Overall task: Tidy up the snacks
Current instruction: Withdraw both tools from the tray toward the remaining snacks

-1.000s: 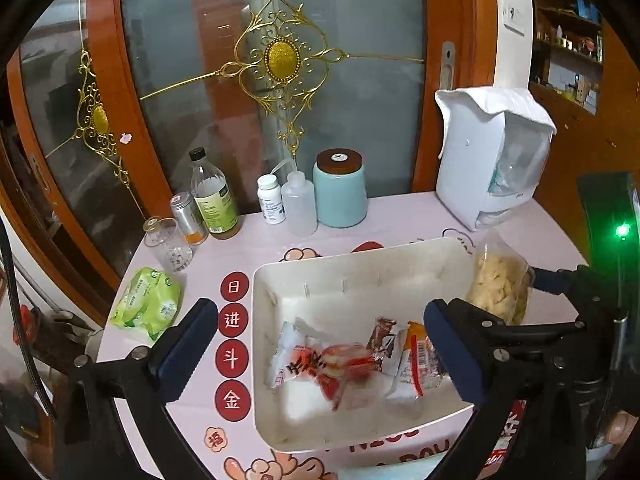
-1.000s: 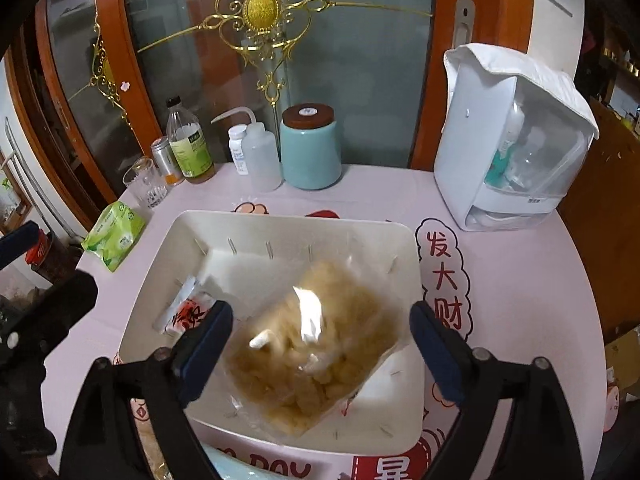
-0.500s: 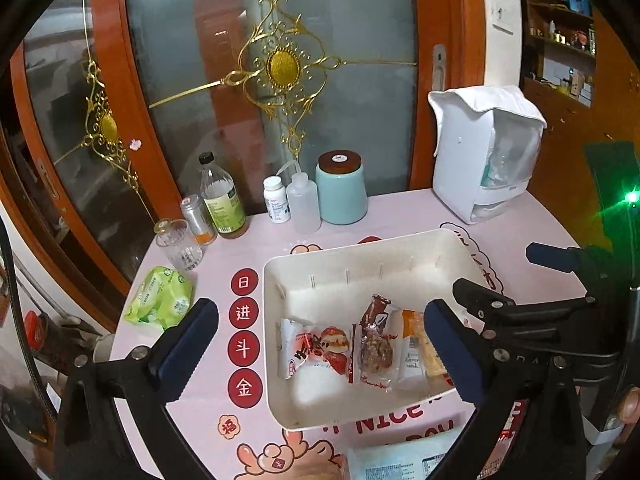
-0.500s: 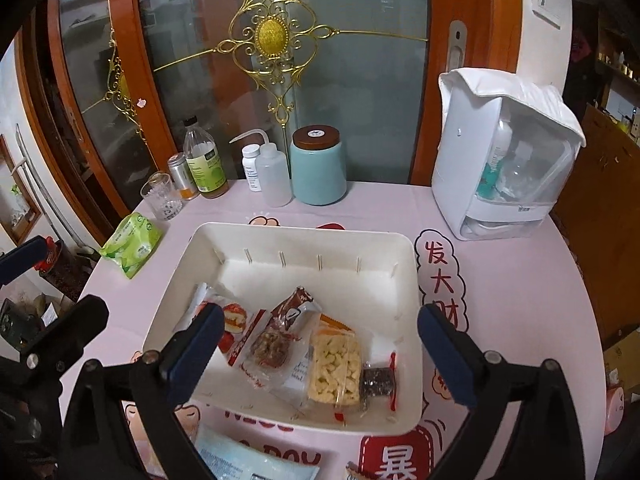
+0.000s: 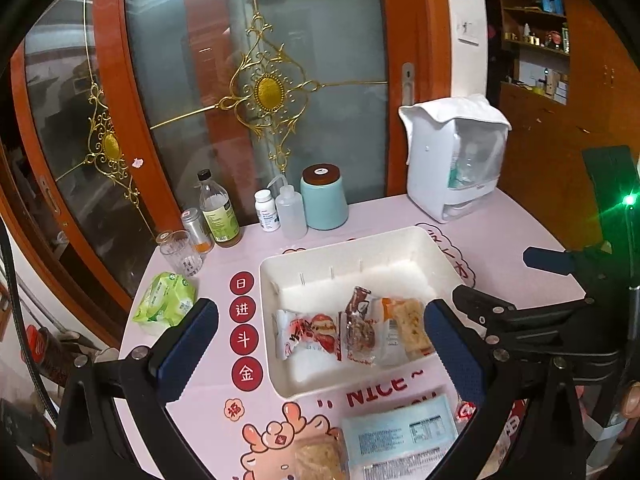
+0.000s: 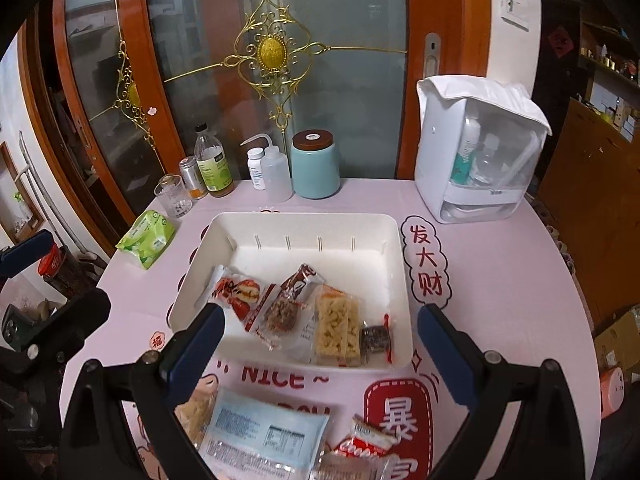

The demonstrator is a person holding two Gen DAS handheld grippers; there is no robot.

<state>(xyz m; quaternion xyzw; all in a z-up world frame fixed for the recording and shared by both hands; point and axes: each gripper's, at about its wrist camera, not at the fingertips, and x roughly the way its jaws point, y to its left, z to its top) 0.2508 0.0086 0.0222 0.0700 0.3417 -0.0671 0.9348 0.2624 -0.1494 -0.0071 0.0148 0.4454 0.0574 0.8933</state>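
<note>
Left gripper (image 5: 320, 348) and right gripper (image 6: 320, 350): fingers spread, empty, above table's near edge. White tray (image 6: 308, 226) at centre holds snack packets (image 6: 288, 308) along near wall; blue packet (image 6: 264, 436) outside, nearer.

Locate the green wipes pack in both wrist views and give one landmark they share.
Left wrist: green wipes pack lies left of the white bin, just beyond the left gripper's left finger.
Right wrist: the pack lies far left, clear of the bin.
Shared landmark: the drinking glass just behind it.
</note>
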